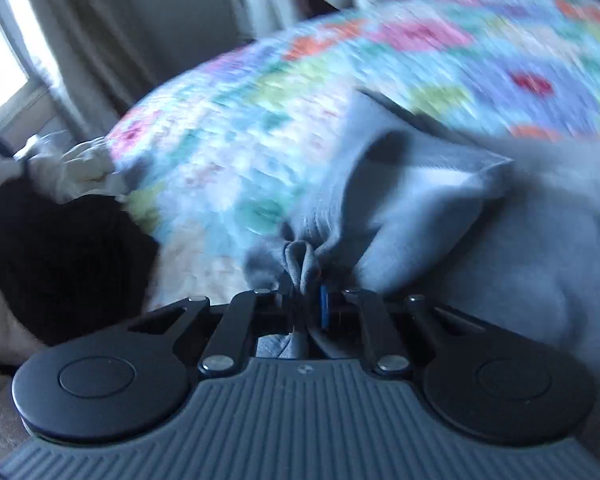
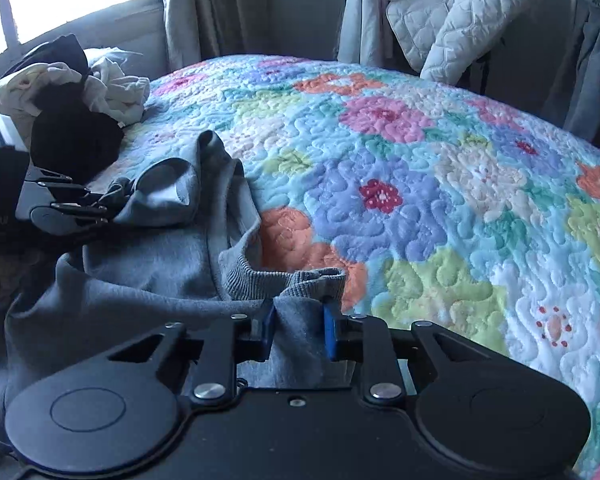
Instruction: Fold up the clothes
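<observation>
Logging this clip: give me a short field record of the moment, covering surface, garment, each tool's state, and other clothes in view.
surface: bed with floral quilt
garment: grey sweatshirt, partly spread on the quilt
left tool: shut on bunched grey fabric; view blurred
right tool: fabric near the ribbed cuff between its fingers, gap still visible
other clothes: black and white pile near the window; quilted white jacket hanging behind

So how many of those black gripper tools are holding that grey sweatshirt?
2. The right gripper pinches the grey sweatshirt near its ribbed hem; the left gripper clamps a bunched part over by the clothes pile.
</observation>
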The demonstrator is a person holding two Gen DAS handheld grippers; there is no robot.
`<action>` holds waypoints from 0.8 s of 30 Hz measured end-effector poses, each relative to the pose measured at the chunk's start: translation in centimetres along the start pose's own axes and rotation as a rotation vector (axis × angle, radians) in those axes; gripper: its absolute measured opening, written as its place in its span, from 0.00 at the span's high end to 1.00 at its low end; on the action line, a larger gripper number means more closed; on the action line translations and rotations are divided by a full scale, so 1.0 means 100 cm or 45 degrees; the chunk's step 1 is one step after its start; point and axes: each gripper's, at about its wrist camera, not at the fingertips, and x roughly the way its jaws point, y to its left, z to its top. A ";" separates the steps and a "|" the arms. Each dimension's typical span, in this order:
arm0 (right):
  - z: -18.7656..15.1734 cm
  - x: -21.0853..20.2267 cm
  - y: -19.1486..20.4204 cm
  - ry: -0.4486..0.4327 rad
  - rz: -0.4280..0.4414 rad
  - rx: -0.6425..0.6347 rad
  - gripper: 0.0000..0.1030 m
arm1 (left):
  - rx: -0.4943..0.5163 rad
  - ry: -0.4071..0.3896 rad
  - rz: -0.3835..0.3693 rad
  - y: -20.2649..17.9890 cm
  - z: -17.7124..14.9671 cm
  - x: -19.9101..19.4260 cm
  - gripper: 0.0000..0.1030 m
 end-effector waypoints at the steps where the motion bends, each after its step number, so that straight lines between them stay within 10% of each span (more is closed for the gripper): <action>1: 0.001 -0.005 0.002 -0.028 0.005 0.001 0.73 | -0.066 -0.036 0.032 0.014 0.002 -0.005 0.90; 6: -0.003 -0.024 0.006 -0.081 0.072 0.034 0.68 | -0.460 -0.050 0.153 0.092 0.003 -0.001 0.90; 11: -0.019 -0.031 0.001 -0.045 0.087 0.101 0.55 | -0.840 0.221 0.014 0.146 -0.022 0.034 0.78; 18: -0.083 -0.085 -0.025 0.044 0.076 0.299 0.42 | -0.508 0.095 0.060 0.146 -0.043 -0.061 0.31; 24: -0.140 -0.111 -0.027 0.125 0.080 0.422 0.34 | -0.437 0.286 -0.041 0.156 -0.122 -0.134 0.28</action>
